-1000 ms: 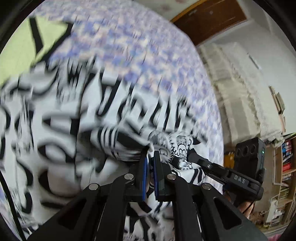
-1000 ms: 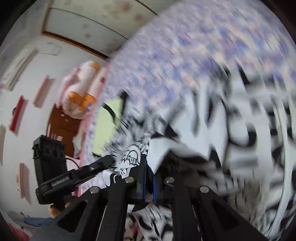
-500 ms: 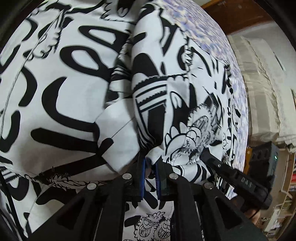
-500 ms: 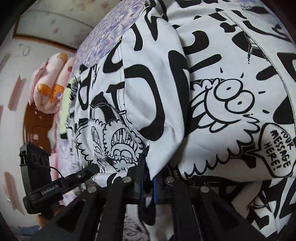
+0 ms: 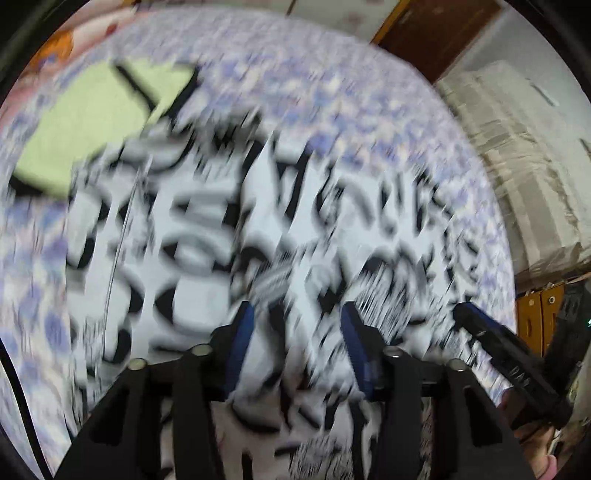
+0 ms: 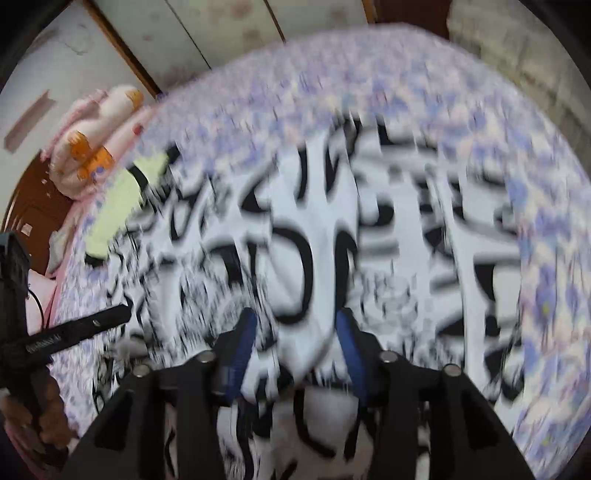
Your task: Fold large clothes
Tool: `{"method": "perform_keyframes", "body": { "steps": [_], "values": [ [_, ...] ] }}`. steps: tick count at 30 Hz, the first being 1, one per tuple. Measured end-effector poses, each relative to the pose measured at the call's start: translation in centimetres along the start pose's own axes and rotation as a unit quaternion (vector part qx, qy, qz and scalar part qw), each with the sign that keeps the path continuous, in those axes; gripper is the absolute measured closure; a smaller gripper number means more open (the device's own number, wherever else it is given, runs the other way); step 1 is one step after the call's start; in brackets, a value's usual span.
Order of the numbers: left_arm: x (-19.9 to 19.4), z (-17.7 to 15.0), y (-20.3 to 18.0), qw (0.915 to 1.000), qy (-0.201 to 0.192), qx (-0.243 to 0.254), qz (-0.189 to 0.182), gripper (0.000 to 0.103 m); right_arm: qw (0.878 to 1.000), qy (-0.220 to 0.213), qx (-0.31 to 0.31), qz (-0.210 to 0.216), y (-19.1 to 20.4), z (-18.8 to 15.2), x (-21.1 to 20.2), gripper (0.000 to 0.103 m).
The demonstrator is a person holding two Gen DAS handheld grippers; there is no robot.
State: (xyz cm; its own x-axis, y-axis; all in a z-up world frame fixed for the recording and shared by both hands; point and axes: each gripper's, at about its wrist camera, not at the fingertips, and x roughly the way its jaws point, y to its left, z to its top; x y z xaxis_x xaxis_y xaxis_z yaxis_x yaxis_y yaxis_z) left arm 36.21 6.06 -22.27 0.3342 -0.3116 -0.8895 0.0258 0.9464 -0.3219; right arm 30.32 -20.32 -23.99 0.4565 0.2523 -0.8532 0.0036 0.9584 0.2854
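Observation:
The white garment with black cartoon print [image 5: 221,229] lies spread on the bed, badly blurred in both views. My left gripper [image 5: 297,317] hovers over its near part with its jaws opening. Its blue pads [image 5: 240,343] stand apart, and cloth shows through the gap but is not pinched. My right gripper [image 6: 295,321] is in the same pose over the garment [image 6: 369,240], jaws opening, with no fold pressed between the pads [image 6: 349,350]. Each gripper appears at the edge of the other's view: the right gripper [image 5: 491,343], and the left gripper [image 6: 88,326] with a hand on its grip.
The bed has a purple flowered sheet [image 5: 314,74]. A light green folded garment with black trim [image 5: 92,118] lies at the far left of the printed one. A pink and orange plush toy [image 6: 96,125] sits beyond it. A brown door [image 5: 436,33] and cloth-covered furniture [image 5: 517,177] stand past the bed.
Half a second ago both grippers were shut on folds of the printed garment. Now both sets of jaws stand apart, the cloth is let go, and both views have drawn back from it.

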Motion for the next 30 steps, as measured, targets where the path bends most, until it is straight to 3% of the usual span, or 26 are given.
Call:
{"method": "perform_keyframes", "body": {
  "steps": [2, 5, 7, 9, 10, 12, 13, 16, 19, 24, 30],
  "values": [
    [0.4, 2.1, -0.7, 0.9996, -0.024, 0.012, -0.012, 0.052, 0.999, -0.038, -0.022, 0.016, 0.1, 1.3, 0.6, 0.056],
    [2.6, 5.5, -1.4, 0.999, -0.04, 0.019, -0.009, 0.053, 0.997, -0.061, -0.043, 0.035, 1.1, 3.7, 3.2, 0.056],
    [4.0, 7.1, -1.8, 0.9984, -0.05, 0.022, -0.014, 0.06, 0.994, -0.08, -0.041, 0.067, 1.6, 5.6, 5.3, 0.06],
    [5.8, 8.6, -2.0, 0.9979, -0.061, 0.021, -0.005, 0.066, 0.991, -0.097, -0.031, 0.09, 1.6, 7.1, 7.1, 0.078],
    [6.7, 9.1, -2.1, 0.998, -0.06, 0.02, 0.0, 0.08, 0.99, -0.1, -0.025, 0.098, 1.5, 7.8, 8.2, 0.091],
    [8.9, 10.0, -1.7, 0.9989, -0.044, 0.015, 0.004, 0.094, 0.99, -0.093, -0.017, 0.102, 1.6, 9.0, 10.2, 0.099],
    [10.3, 10.4, -1.4, 0.9995, -0.031, 0.006, -0.003, 0.094, 0.989, -0.09, -0.015, 0.114, 1.3, 9.8, 11.5, 0.103],
    [12.9, 10.8, -0.3, 0.9998, -0.017, -0.002, 0.002, 0.095, 0.991, -0.074, -0.022, 0.108, 1.0, 11.3, 14.1, 0.103],
    [13.9, 11.7, 0.9, 0.9992, -0.031, -0.006, 0.023, 0.095, 0.991, -0.072, -0.026, 0.113, 0.4, 12.4, 15.4, 0.103],
    [15.2, 14.0, 3.3, 0.9979, -0.044, -0.038, 0.028, 0.096, 0.993, -0.076, -0.02, 0.089, -1.5, 14.1, 16.9, 0.103],
    [17.1, 14.9, 4.6, 0.998, -0.043, -0.039, 0.027, 0.099, 0.996, -0.076, -0.038, 0.029, -3.3, 15.6, 18.0, 0.103]
  ]
}}
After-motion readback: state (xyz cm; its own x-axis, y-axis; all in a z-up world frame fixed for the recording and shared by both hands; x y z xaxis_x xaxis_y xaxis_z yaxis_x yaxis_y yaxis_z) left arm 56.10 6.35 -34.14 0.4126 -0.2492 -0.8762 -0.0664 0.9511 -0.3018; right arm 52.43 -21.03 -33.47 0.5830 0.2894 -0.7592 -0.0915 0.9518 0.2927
